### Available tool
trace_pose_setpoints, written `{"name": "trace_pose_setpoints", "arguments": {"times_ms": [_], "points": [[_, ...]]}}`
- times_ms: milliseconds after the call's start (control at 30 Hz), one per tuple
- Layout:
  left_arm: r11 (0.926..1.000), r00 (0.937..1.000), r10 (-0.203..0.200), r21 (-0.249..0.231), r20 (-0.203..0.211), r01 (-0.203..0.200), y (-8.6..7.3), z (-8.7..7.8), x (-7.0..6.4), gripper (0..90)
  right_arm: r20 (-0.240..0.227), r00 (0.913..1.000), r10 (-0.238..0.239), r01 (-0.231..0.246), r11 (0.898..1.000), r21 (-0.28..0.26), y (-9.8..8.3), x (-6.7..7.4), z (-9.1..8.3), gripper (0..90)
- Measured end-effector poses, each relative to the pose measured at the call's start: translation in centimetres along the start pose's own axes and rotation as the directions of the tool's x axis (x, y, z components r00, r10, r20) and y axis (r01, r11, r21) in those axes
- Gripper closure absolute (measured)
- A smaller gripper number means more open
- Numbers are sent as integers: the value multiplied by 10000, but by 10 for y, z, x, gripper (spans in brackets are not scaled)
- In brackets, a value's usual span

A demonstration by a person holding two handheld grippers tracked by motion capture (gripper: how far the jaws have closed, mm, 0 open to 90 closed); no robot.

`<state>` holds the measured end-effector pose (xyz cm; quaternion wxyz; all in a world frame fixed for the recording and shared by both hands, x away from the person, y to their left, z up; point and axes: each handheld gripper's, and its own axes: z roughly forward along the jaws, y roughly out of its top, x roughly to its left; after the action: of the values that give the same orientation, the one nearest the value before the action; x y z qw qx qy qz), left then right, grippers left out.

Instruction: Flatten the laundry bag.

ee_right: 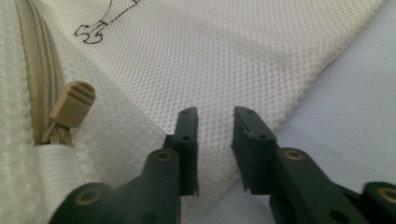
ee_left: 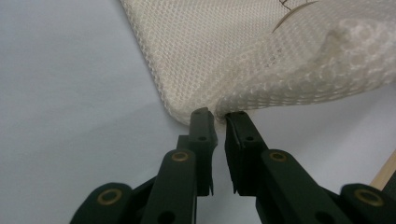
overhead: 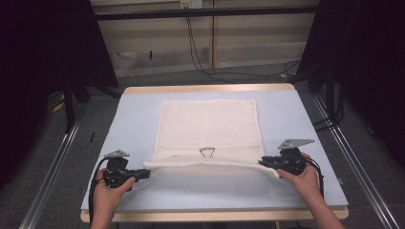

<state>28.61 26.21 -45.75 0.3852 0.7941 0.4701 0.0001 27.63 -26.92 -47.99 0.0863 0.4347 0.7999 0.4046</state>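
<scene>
While the pale blue table [overhead: 133, 119] carries everything, your work is the white mesh laundry bag [overhead: 207, 126] lying flat across its middle, and you seem to be folding it from the near edge. That near edge is already lifted and rolled slightly, so I judge the fold begun, with the carry toward the far side left to do. Your left gripper [ee_left: 219, 113] is pinched together on the bag's near left corner. Your right gripper [ee_right: 215, 112] sits over the near right corner with its jaws a little apart, the mesh under and between them but not pressed, so this corner is not yet secured. Just beside them lies the beige zipper pull [ee_right: 72, 105].
</scene>
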Motion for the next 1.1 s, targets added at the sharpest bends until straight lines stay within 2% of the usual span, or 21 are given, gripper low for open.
{"name": "trace_pose_setpoints", "arguments": {"times_ms": [33,167,233,400,600,733,867,967,1033,1100], "points": [[10000,10000,-27,-3,-8,27,0,0,0,805,-146,9999,-83,85,9999,122,0,1,2,804],[9999,10000,59,89,20,-59,0,0,0,807,-286,9988,-390,401,9984,387,1,4,7,900],[9999,10000,46,99,28,-46,0,1,0,807,-232,9981,-568,577,9975,411,3,4,8,900],[10000,9999,-62,8,137,62,0,0,1,805,5,9982,-596,596,9975,391,3,5,6,900],[9997,10000,-45,-223,-73,43,0,-6,2,750,221,9972,-721,711,9967,401,2,5,6,899],[9994,9999,-144,-308,81,147,-1,-9,5,743,215,9965,-810,800,9958,442,2,5,6,898],[9990,9997,-232,-381,119,236,-1,-12,6,731,258,9974,-671,660,9969,425,1,5,6,897],[9991,9997,-230,-368,14,230,-1,-16,9,718,283,9967,-760,749,9964,390,1,4,6,897],[9988,9990,-272,-408,-361,257,-2,-19,12,717,312,9965,-771,758,9963,410,1,4,6,899],[9981,9985,-450,-425,-320,436,-3,-20,14,717,344,9962,-798,784,9961,401,1,4,6,900]]}}
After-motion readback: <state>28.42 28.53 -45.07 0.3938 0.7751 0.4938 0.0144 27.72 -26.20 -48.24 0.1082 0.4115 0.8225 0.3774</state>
